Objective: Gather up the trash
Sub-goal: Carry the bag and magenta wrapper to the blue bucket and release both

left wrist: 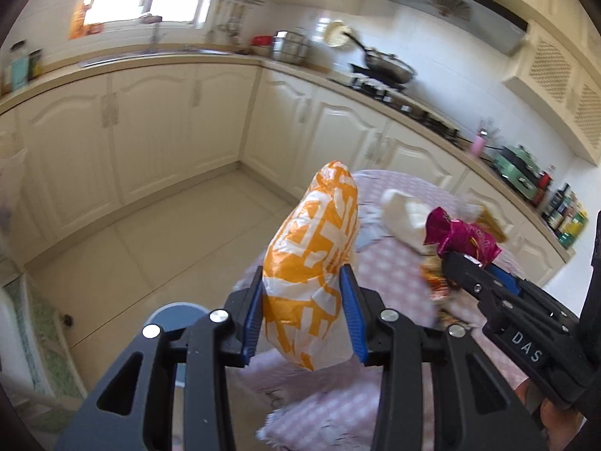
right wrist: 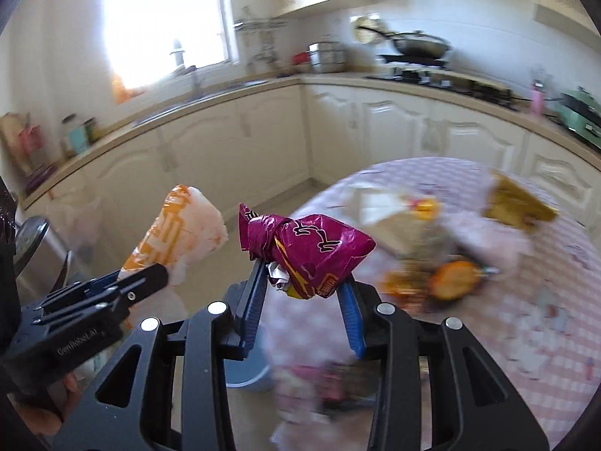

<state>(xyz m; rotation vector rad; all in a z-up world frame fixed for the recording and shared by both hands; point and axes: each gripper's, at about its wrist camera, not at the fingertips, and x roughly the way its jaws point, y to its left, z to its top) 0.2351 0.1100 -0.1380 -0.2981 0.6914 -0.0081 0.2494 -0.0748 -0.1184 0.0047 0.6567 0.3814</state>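
My left gripper (left wrist: pixel 303 274) is shut on a crumpled orange-and-white plastic bag (left wrist: pixel 315 240), which stands up between the blue pads (left wrist: pixel 351 300). My right gripper (right wrist: pixel 302 274) is shut on a twisted magenta snack wrapper (right wrist: pixel 311 244). Both are held in the air at the near left edge of a round table with a pink checked cloth (right wrist: pixel 526 319). The right gripper (left wrist: pixel 456 259) and its wrapper (left wrist: pixel 462 233) show to the right in the left wrist view. The left gripper (right wrist: pixel 157 274) and its bag (right wrist: pixel 180 225) show to the left in the right wrist view.
More litter lies on the table: a white crumpled piece (left wrist: pixel 405 214), a brown-yellow wrapper (right wrist: pixel 518 203) and an orange scrap (right wrist: pixel 454 280). A grey-blue round object (left wrist: pixel 176 314) sits low beside the table. Cream cabinets (left wrist: pixel 150 131) and a tiled floor (left wrist: pixel 169 233) lie beyond.
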